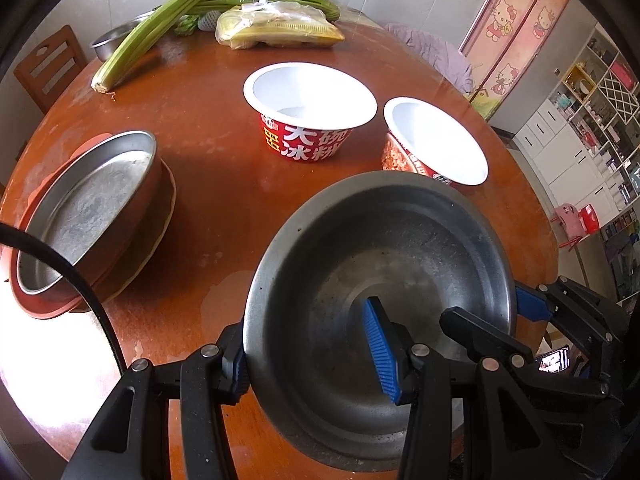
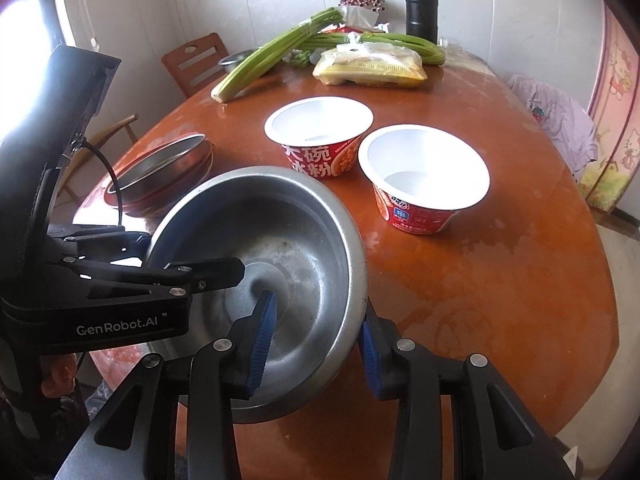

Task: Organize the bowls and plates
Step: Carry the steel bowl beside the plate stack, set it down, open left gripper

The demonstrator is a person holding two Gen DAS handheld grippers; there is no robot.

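Note:
A steel bowl point(image 1: 380, 264) point(image 2: 280, 240) is held above the near edge of the round wooden table point(image 1: 224, 184). My left gripper point(image 1: 312, 348) straddles its left rim, one finger inside and one outside. My right gripper point(image 2: 316, 340) straddles its right rim the same way. The right gripper also shows in the left wrist view point(image 1: 488, 312), the left one in the right wrist view point(image 2: 192, 272). Two red paper bowls with white insides stand behind: one point(image 1: 310, 108) point(image 2: 320, 136) mid-table, one point(image 1: 434, 144) point(image 2: 424, 180) to its right. A steel plate point(image 1: 92, 208) point(image 2: 160, 168) rests tilted on stacked orange plates at left.
Celery stalks point(image 1: 160, 28), a bag of yellow noodles point(image 1: 280, 26), a small steel bowl point(image 1: 112, 42) and a black flask point(image 2: 422, 8) sit at the table's far side. A wooden chair point(image 2: 196, 62) stands behind the table. Shelving point(image 1: 592, 120) lines the right wall.

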